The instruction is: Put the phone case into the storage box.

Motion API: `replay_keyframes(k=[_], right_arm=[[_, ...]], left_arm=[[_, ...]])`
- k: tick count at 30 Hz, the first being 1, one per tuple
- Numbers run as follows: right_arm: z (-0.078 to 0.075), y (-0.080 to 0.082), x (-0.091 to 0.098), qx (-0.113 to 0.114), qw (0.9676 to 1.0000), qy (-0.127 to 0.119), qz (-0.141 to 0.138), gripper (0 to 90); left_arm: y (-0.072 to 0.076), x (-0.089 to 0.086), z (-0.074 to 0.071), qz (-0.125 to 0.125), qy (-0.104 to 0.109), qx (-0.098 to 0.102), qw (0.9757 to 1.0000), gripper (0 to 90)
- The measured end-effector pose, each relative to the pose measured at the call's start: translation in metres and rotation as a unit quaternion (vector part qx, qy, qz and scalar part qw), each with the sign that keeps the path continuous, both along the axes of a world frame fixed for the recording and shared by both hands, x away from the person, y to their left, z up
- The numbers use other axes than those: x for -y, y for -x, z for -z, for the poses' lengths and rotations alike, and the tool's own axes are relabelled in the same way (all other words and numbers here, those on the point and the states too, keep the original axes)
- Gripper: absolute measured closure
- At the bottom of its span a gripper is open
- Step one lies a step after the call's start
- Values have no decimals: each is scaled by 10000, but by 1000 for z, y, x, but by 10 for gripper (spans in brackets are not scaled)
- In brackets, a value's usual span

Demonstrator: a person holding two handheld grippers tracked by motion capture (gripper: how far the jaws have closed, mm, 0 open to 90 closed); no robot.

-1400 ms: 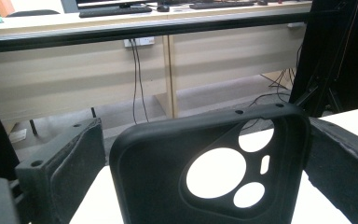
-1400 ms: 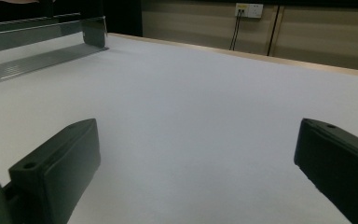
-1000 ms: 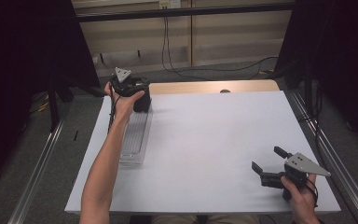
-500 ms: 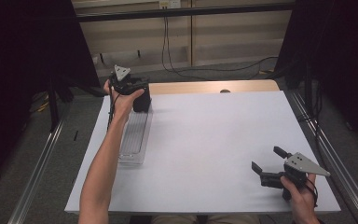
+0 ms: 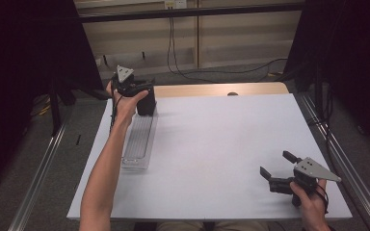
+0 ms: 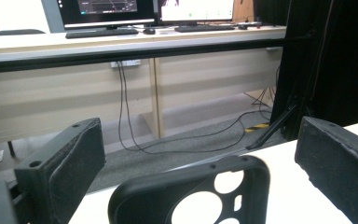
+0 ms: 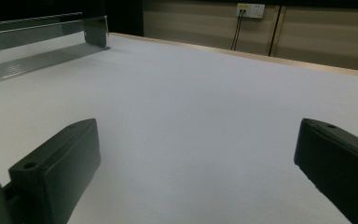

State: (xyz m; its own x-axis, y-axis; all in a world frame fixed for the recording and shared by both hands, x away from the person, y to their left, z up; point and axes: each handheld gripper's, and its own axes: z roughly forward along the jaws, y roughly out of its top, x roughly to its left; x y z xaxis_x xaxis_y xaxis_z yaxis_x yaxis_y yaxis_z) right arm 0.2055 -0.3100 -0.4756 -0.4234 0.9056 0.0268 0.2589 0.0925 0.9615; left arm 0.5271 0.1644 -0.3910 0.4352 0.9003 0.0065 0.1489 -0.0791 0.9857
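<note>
White tabletop: black phone case with camera cutouts at far left corner, between wide-apart jaws of left gripper, by clear plastic tray. Right gripper wide, holding nothing, near right corner.
</note>
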Motion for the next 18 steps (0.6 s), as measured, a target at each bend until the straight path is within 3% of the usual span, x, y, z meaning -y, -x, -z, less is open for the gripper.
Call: replay_keyframes(k=[8, 18], right_arm=[[0, 0, 0, 3, 10000, 7, 8, 0], [0, 0, 0, 17, 10000, 11, 12, 0]], left_arm=[[5, -3, -8, 64, 68, -65, 9999, 13], [10, -9, -17, 122, 165, 7, 9998, 24]])
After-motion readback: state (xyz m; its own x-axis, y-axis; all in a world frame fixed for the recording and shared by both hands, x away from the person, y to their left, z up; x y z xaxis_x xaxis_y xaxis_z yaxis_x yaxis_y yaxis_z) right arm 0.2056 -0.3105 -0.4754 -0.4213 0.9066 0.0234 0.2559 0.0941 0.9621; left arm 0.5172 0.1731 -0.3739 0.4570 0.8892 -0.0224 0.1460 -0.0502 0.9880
